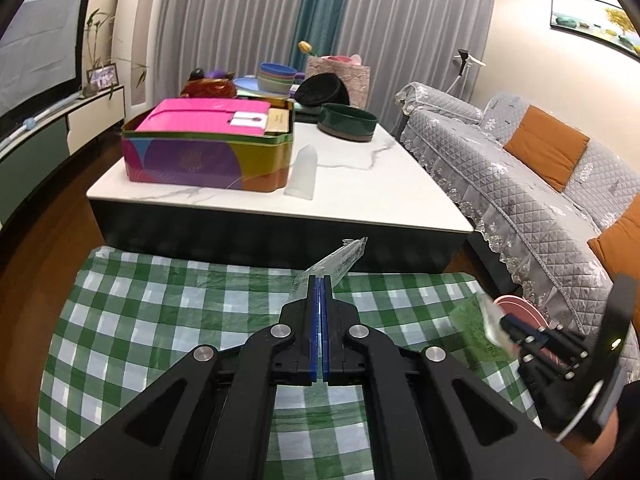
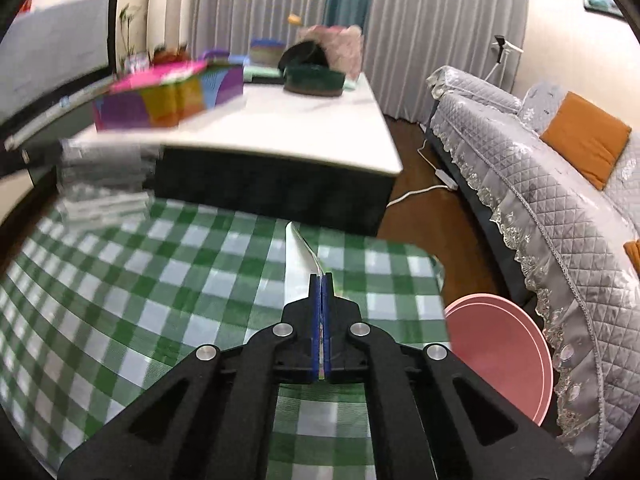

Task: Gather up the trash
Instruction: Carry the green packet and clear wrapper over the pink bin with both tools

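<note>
Left wrist: green-checked cloth (image 1: pixel 160 312), marble table (image 1: pixel 360 200).

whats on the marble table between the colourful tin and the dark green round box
In the left wrist view a translucent white cap-shaped piece stands beside the colourful tin; toward the dark green round box the marble table is bare.

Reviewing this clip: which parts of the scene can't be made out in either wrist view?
- Pink bin, right wrist view: inside hidden by its tilt; lower edge cut by the right gripper.
- Same bin, left wrist view: mostly hidden behind the right gripper and its green-white wrapper.
- Colourful tin, right wrist view: motion-blurred, print unreadable.
- Clear wrapper in the left gripper: markings too faint.
</note>
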A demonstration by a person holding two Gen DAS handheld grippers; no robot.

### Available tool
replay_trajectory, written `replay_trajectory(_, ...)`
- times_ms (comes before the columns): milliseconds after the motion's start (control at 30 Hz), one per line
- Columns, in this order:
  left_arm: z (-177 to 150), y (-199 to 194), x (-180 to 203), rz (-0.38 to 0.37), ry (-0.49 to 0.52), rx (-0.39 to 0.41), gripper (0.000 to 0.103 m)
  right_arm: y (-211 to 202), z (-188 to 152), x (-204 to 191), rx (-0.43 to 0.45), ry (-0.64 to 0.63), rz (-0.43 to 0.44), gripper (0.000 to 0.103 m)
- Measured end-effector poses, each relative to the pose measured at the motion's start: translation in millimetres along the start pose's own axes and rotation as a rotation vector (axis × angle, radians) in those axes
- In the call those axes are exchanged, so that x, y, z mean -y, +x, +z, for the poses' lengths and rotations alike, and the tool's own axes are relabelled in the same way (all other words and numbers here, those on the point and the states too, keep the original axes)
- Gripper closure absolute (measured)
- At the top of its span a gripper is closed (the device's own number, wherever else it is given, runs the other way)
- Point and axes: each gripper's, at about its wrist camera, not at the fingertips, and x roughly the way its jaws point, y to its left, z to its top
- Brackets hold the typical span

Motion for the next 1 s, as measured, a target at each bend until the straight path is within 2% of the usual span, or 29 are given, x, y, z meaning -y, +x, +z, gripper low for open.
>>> replay_trajectory(400,-2.1,-2.7,53.3,-0.034,0.081,-0.005,0.102,-49.5,1.2,62.5,0.072,0.126,0.042,0.103)
replay_trajectory(1000,-14.2,36.4,163.2,-0.157,0.215,-0.057,0.102,-64.5,-29.6,169.2,0.067,0.267,-0.073,0.103)
